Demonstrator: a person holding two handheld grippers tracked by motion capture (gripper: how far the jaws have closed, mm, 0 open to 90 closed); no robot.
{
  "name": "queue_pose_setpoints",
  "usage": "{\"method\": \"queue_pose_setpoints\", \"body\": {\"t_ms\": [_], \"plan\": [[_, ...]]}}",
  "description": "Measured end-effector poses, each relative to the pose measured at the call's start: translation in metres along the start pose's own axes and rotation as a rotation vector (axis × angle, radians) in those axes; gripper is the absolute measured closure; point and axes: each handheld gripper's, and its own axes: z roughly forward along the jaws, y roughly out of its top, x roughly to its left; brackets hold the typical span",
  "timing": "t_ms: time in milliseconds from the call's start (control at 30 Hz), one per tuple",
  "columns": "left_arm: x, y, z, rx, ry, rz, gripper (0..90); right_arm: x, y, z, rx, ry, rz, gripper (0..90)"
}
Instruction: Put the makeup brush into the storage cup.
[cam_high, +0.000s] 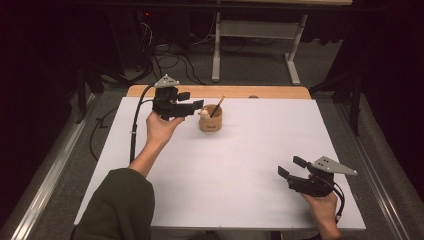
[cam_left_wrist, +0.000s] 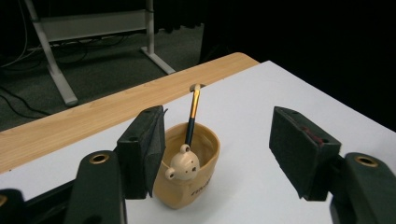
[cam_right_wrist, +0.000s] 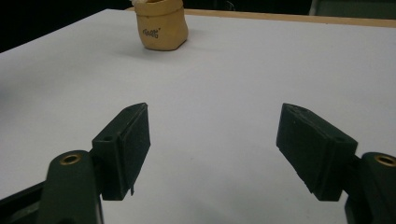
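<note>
Dark lab, floor cables (cam_high: 170, 57), white table (cam_high: 240, 170)

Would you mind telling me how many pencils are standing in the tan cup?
1. The pencil leans inside the tan cup behind its bear figure, near the table's far edge. Anything lower inside the cup would be hidden.

floor: grey carpet (cam_high: 250, 65) beyond both jaw pairs | furniture: white-legged desk frame (cam_high: 255, 30) ahead of the left jaws | cables (cam_high: 170, 57) lie on the floor near it | surround: dark, dimly lit | table: white top (cam_high: 240, 165), wooden far edge (cam_high: 270, 92)
</note>
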Motion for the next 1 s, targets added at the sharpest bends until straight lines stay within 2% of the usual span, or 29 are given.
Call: {"method": "queue_pose_setpoints", "body": {"t_ms": [500,733,1000], "plan": [[-0.006,-0.013,-0.024,-0.032,-0.002,0.027,36.1,0.0,0.0,0.0,-0.004,0.001,0.001,27.6],[-0.011,-0.021,-0.032,-0.032,-0.001,0.053,36.0,0.0,-0.001,0.0,0.002,0.0,0.001,27.6],[-0.011,-0.033,-0.038,-0.027,-0.011,0.041,35.9,0.001,0.0,0.0,0.0,0.0,0.002,27.5]]}}
